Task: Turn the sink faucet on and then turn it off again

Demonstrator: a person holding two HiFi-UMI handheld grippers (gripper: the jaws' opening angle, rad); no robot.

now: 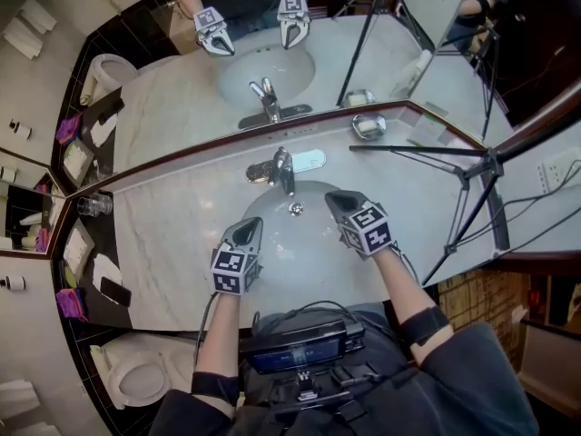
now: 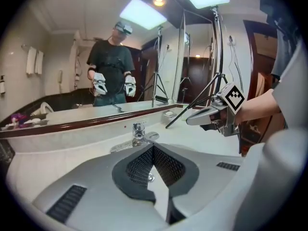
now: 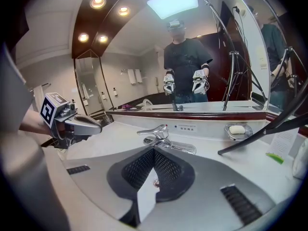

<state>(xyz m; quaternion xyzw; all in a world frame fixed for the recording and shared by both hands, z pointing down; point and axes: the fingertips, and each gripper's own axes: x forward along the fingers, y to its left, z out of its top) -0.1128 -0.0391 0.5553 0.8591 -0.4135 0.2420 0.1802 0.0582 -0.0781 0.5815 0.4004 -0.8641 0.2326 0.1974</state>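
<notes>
The faucet [image 1: 280, 167] stands on the white marble tabletop [image 1: 172, 234] at the back edge of the sink [image 1: 304, 257], just in front of the mirror [image 1: 272, 53]. Its spout reaches out over the basin, above the drain [image 1: 296, 209].

Both grippers hang over the basin, nosing toward the faucet but clear of it. The left gripper [image 1: 249, 232] is over the near left part of the bowl. In its own view the jaws are pressed together at the tips with nothing between them [image 2: 153, 149], and the faucet [image 2: 138, 134] shows just beyond them. The right gripper [image 1: 336, 200] sits over the right side of the bowl, a little closer to the faucet than the left one. Its jaws are likewise pressed together and pinch nothing [image 3: 154, 150], with the faucet [image 3: 159, 134] straight ahead of them.

Each gripper shows in the other's view: the right one [image 2: 211, 115] off to the right, the left one [image 3: 77, 124] off to the left.

A soap dish [image 1: 368, 125] rests on the tabletop to the right of the faucet, near the mirror. A black tripod [image 1: 472, 166] stands at the right end of the tabletop. A toilet [image 1: 136, 375] is on the floor at lower left.
</notes>
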